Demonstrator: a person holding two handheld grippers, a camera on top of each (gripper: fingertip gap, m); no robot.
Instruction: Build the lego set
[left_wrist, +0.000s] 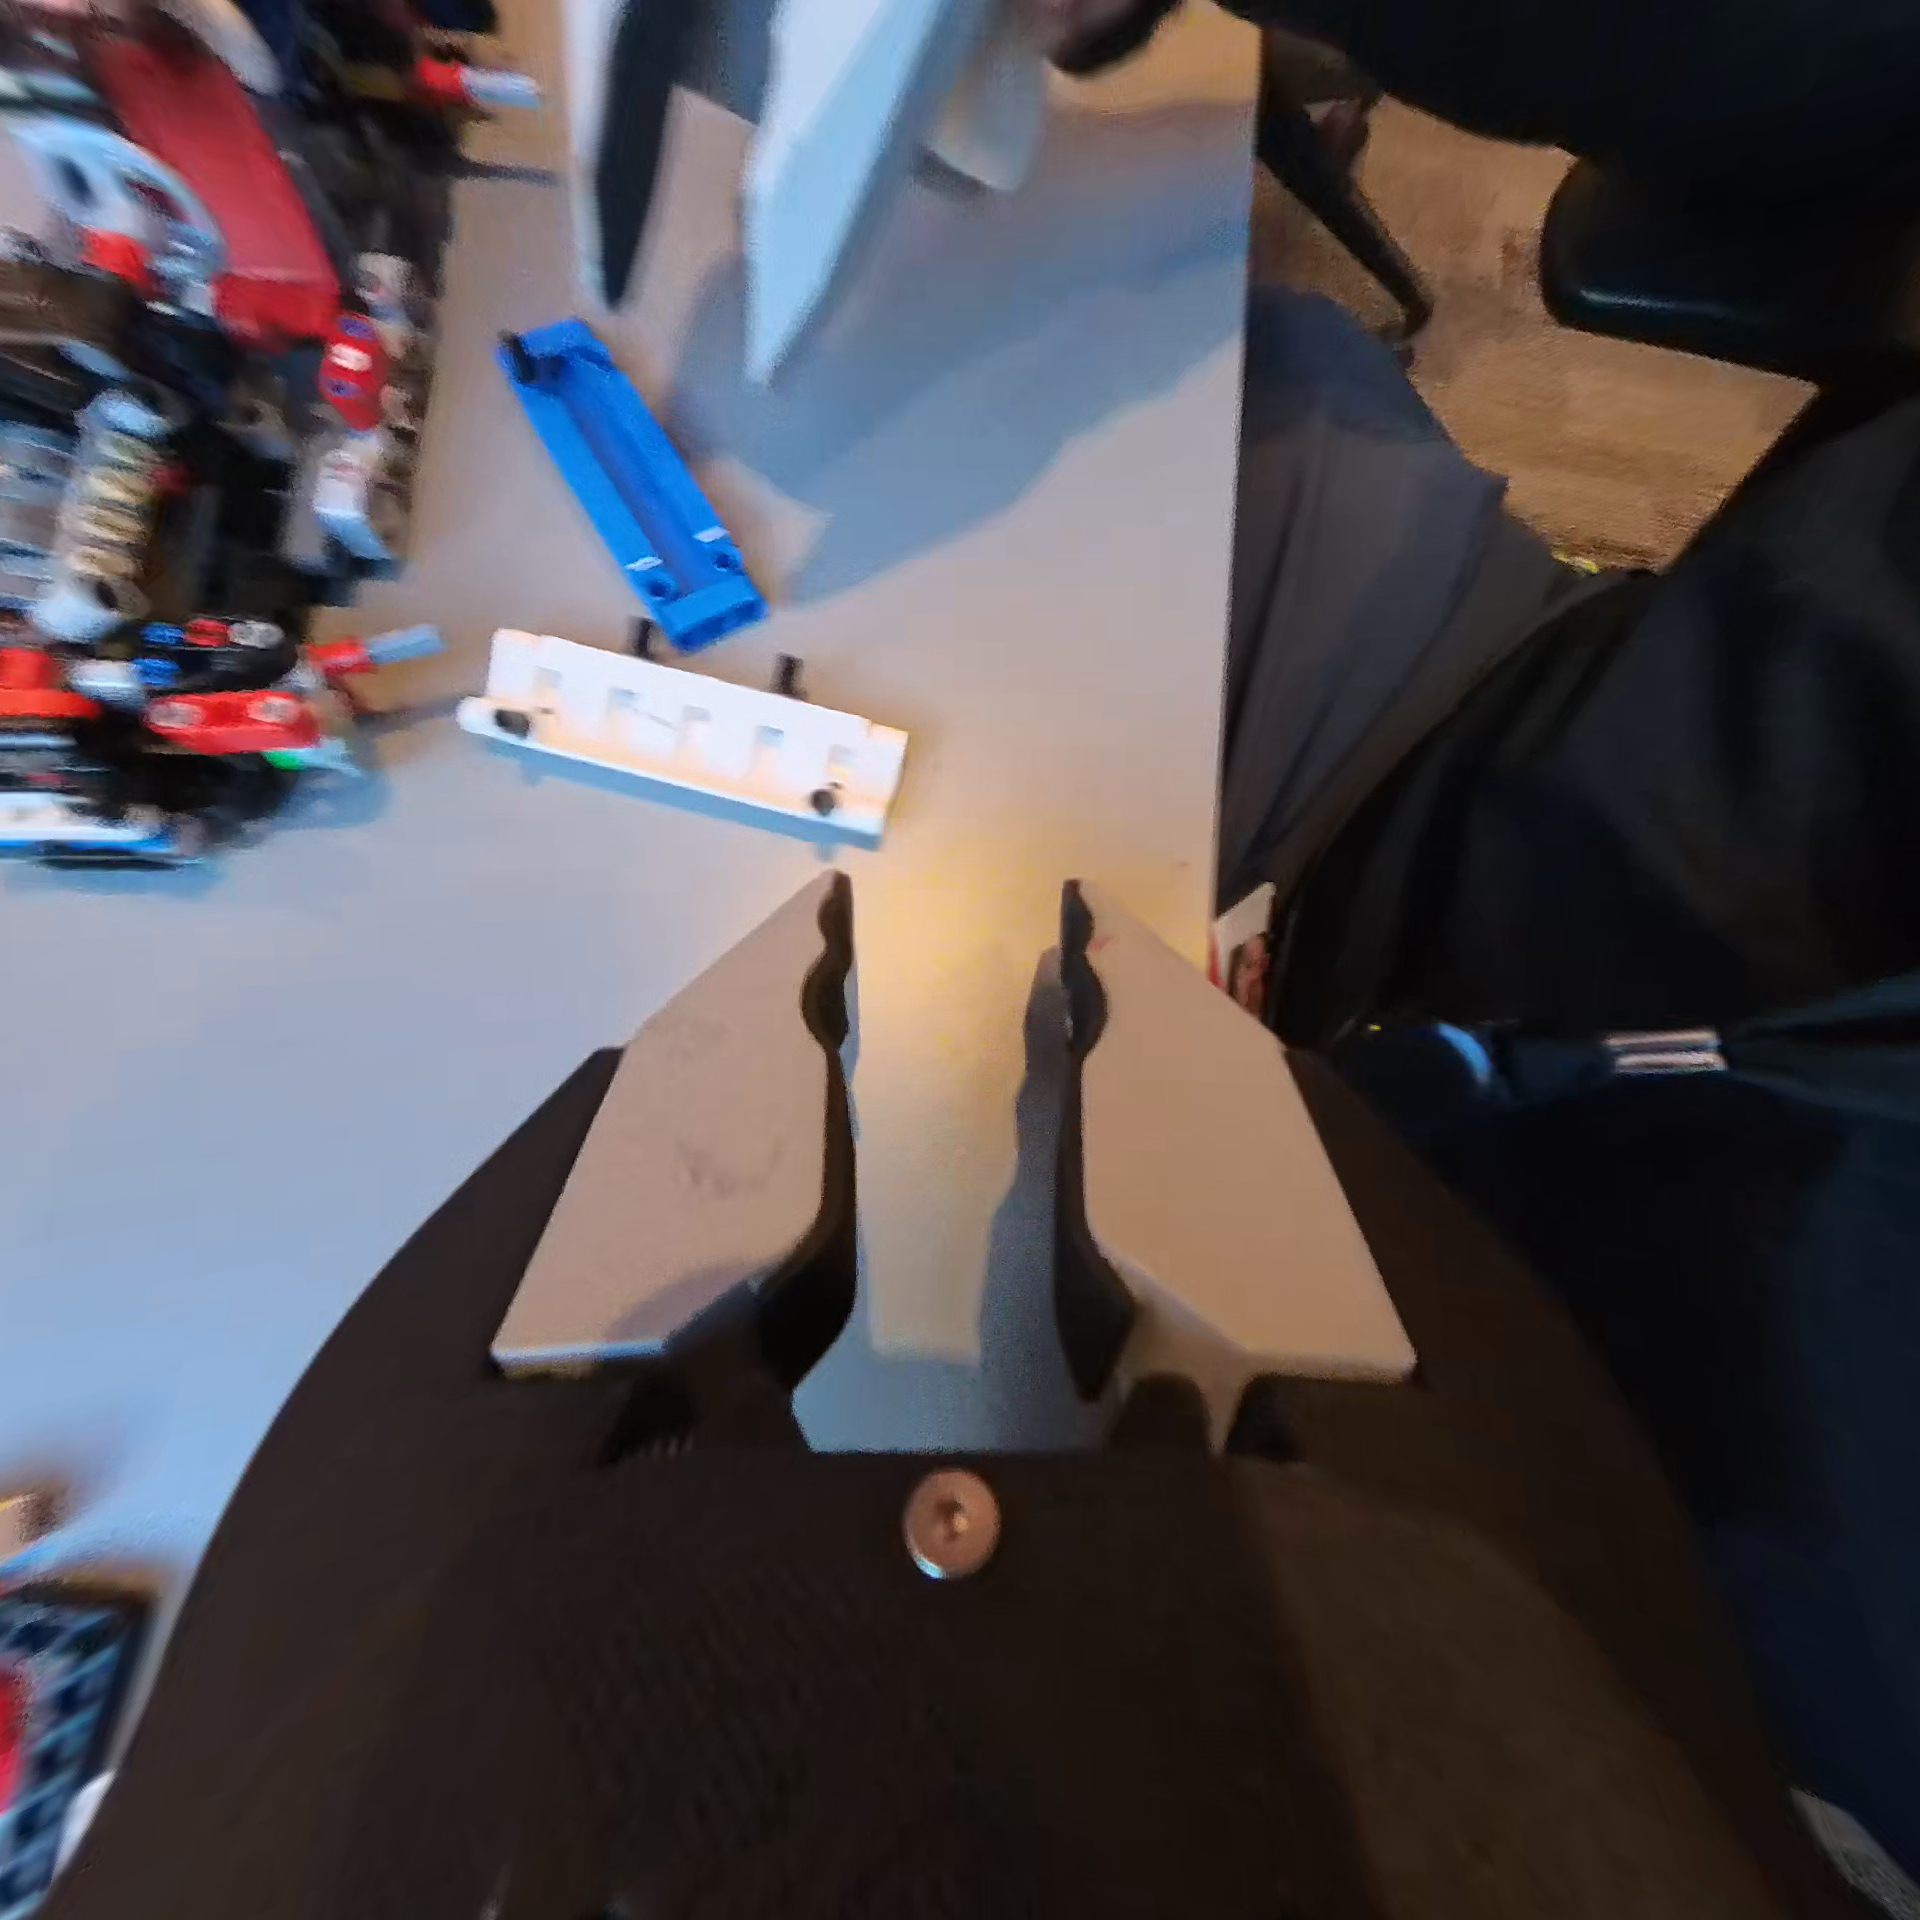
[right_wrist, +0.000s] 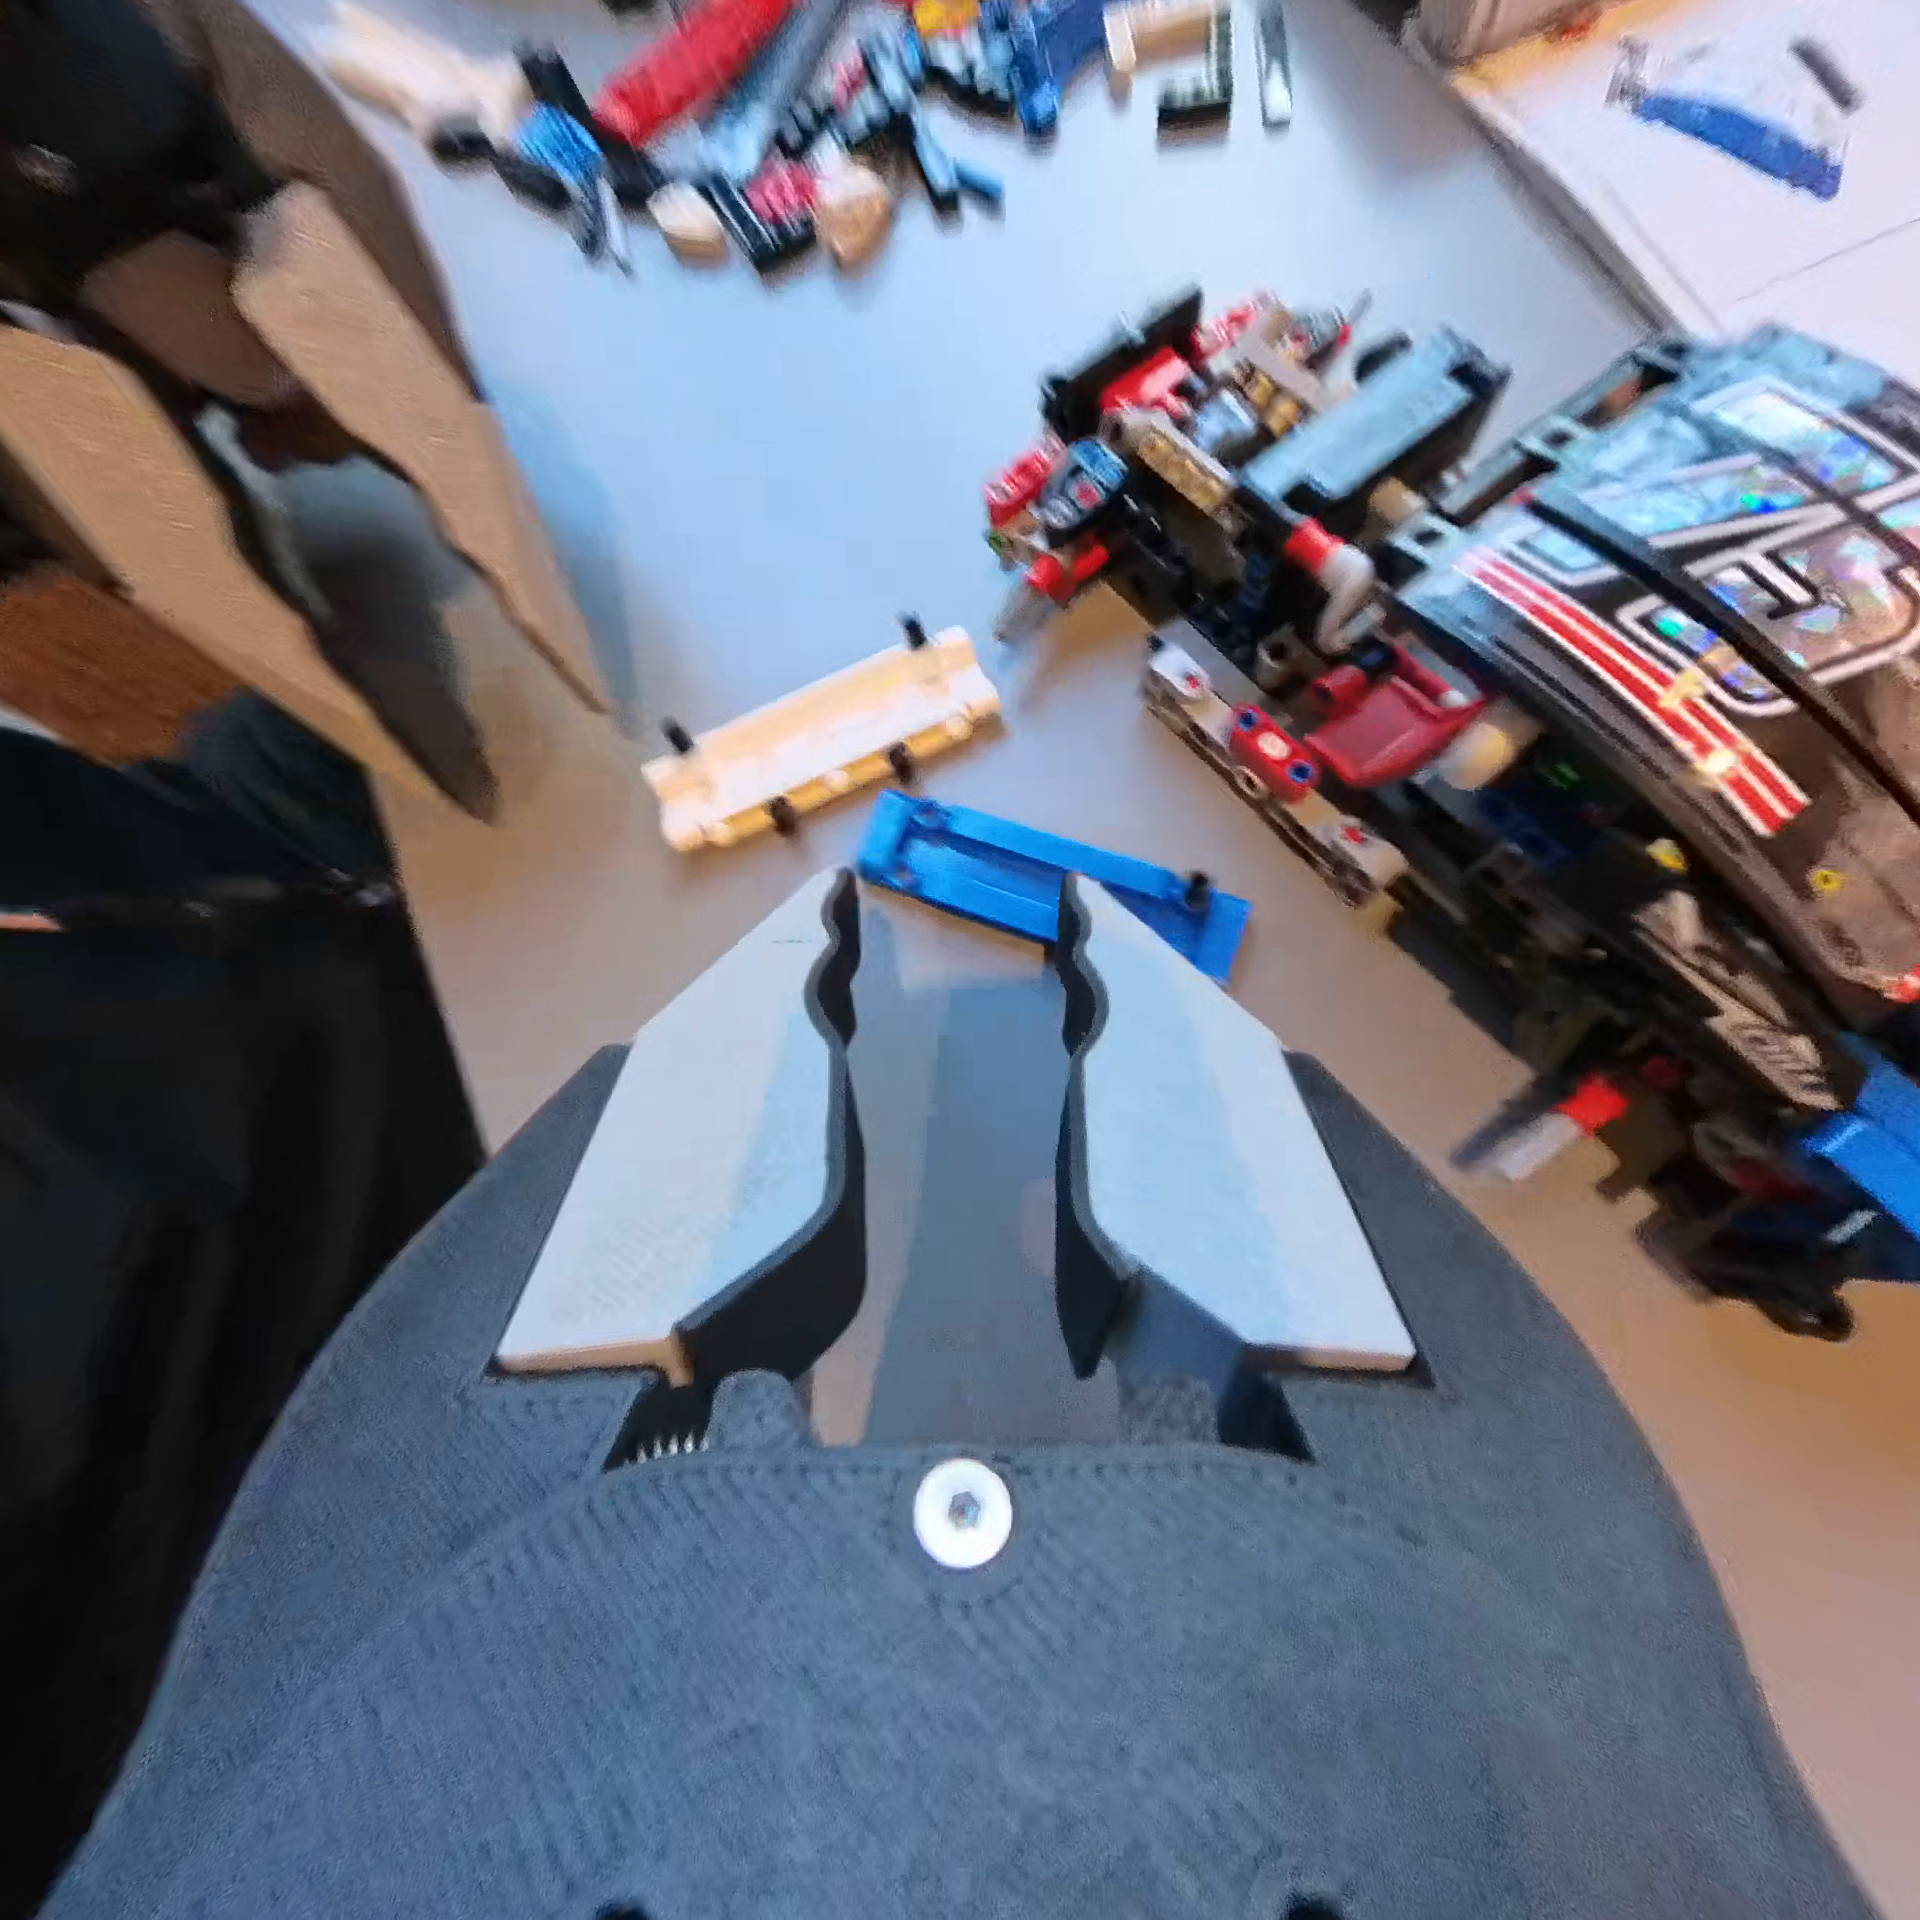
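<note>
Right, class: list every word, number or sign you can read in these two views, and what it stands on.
Lego car's decal panel: large markings, too blurred to quote.
Open booklet: print too small to read.
White piece and blue piece: no writing visible.

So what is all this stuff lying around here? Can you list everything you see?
white panel: one, white with black pins, flat on the table, mid-scene.
blue panel: one, blue, flat beside the white panel, just ahead of the right tool.
car model: one, part-built, black with red, blue and shiny stickered bodywork, at the table's side.
loose pieces: a blurred pile, too many to count, red, blue, black and tan, far end of the table.
instruction sheet: one, white, far corner.
table: one, pale grey.
chair: one, black, beyond the table edge.
left tool: one, open, empty, near the white panel.
right tool: one, open, empty.
</note>
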